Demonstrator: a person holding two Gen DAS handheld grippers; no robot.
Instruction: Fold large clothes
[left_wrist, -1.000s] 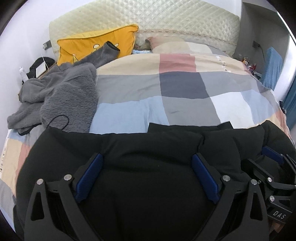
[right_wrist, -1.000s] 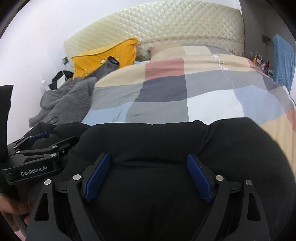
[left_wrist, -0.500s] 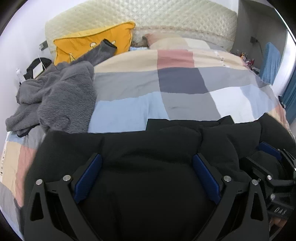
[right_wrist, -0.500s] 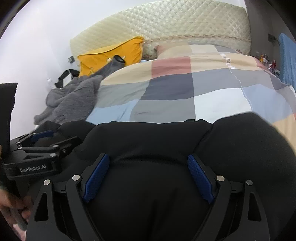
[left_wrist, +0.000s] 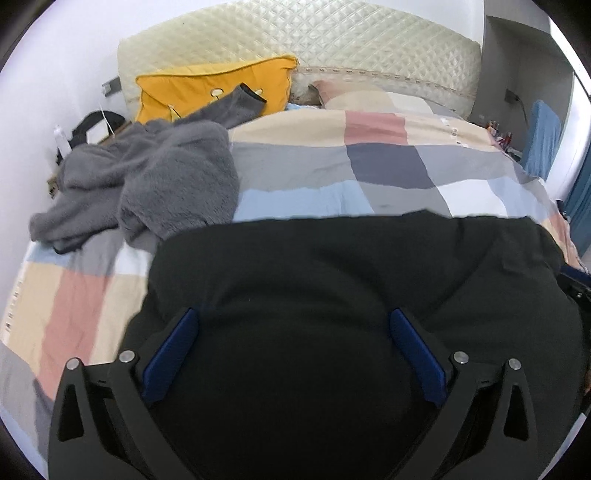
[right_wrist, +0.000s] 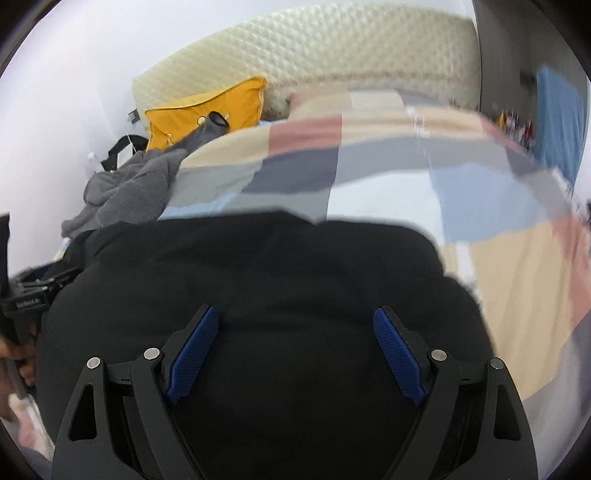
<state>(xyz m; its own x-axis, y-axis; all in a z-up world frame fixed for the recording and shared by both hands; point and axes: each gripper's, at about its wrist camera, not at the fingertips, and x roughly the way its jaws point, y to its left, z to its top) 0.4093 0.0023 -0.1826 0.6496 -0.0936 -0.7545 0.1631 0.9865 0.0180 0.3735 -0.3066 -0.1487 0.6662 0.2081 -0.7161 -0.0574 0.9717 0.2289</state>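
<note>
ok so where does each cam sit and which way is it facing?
Left wrist: on the left claw, angled down over the black garment toward the headboard; own fingers show, jaws opening.
Right wrist: on the right claw, same heading; own fingers, plus the left claw at the left edge.
Shared: black garment, grey fleece, yellow pillow, patchwork duvet.

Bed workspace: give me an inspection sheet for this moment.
Surface: checked duvet covering the bed.
Job's things: black garment bunched under both claws.
Clutter: grey fleece garment; yellow pillow.
Grippers: left claw opening, wide apart, black fabric between the pads; right claw wide, over the same fabric.
Cables: nothing seen for certain.
Surroundings: quilted headboard, white wall.
</note>
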